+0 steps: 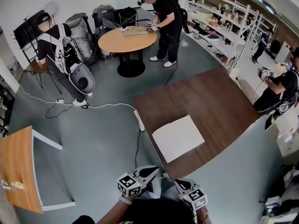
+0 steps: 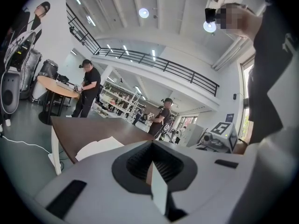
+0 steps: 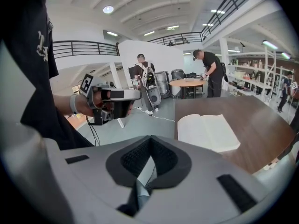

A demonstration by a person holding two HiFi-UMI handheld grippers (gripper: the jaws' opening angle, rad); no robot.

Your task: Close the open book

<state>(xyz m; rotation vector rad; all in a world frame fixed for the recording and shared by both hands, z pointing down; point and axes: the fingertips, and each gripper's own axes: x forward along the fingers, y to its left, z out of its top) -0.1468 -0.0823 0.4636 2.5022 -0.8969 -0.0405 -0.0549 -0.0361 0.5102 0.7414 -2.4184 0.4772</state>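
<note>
An open book [image 1: 178,137] with blank white pages lies flat near the front edge of the dark brown table [image 1: 210,101]. Both grippers are held low near my body, short of the table and apart from the book. My left gripper [image 1: 150,171] is shut and holds nothing; my right gripper [image 1: 179,184] is shut and empty too. The left gripper view looks over its closed jaws [image 2: 152,146] at the book [image 2: 98,147] and table corner. Beyond its own closed jaws [image 3: 150,141], the right gripper view shows the book [image 3: 208,131] and the left gripper [image 3: 112,104].
A white power strip [image 1: 139,120] and cable [image 1: 93,106] lie on the grey floor left of the table. A round wooden table [image 1: 127,38] with a person stands far back. An orange desk [image 1: 18,169] is at the left. Other people stand at the left and the right.
</note>
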